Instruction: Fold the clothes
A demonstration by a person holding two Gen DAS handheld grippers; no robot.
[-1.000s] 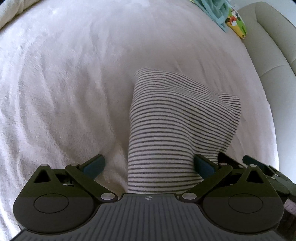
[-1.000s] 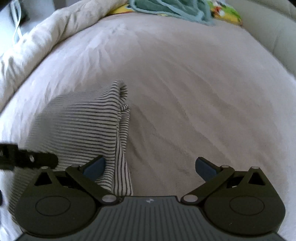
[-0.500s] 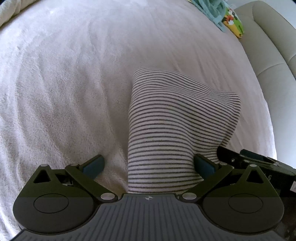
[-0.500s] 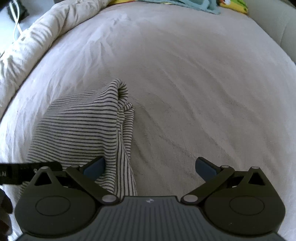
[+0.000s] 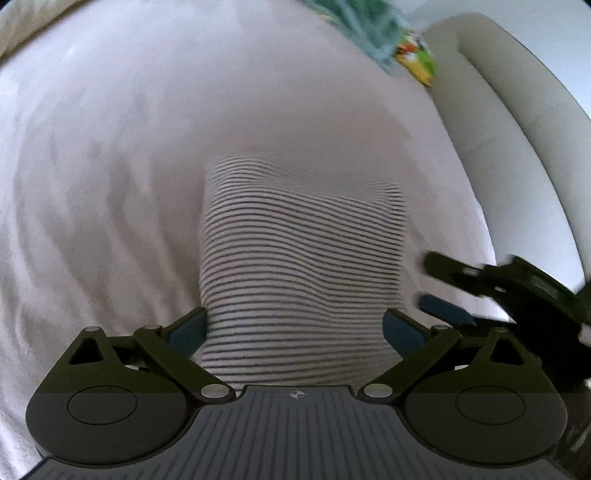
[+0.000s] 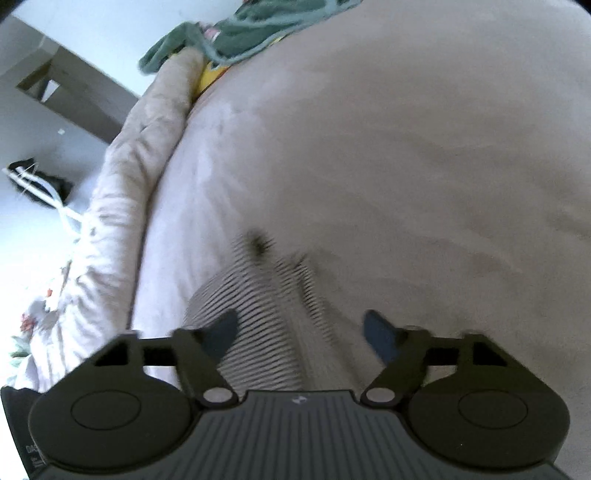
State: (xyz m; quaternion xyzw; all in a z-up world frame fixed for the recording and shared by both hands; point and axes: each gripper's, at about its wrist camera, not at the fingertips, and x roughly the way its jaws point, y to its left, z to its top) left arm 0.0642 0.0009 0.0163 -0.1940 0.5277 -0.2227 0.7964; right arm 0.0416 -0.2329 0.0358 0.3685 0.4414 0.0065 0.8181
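Observation:
A folded black-and-white striped garment (image 5: 299, 258) lies on a pale bedspread (image 5: 110, 184). My left gripper (image 5: 295, 332) is open, its fingers either side of the garment's near edge. My right gripper (image 6: 299, 332) is open and tilted, over the garment's right side (image 6: 258, 332); it also shows in the left wrist view (image 5: 443, 288) at the garment's right edge. Both views are motion-blurred.
A teal cloth (image 6: 236, 33) and a bright printed item (image 5: 415, 59) lie at the far end of the bed. A cream padded headboard (image 5: 517, 147) runs along the right. A rumpled duvet (image 6: 140, 166) lies along the left edge.
The right gripper has swung and rolled to the left, now facing the bed's left side. The left gripper has pulled back slightly; the garment looks flatter and squarer.

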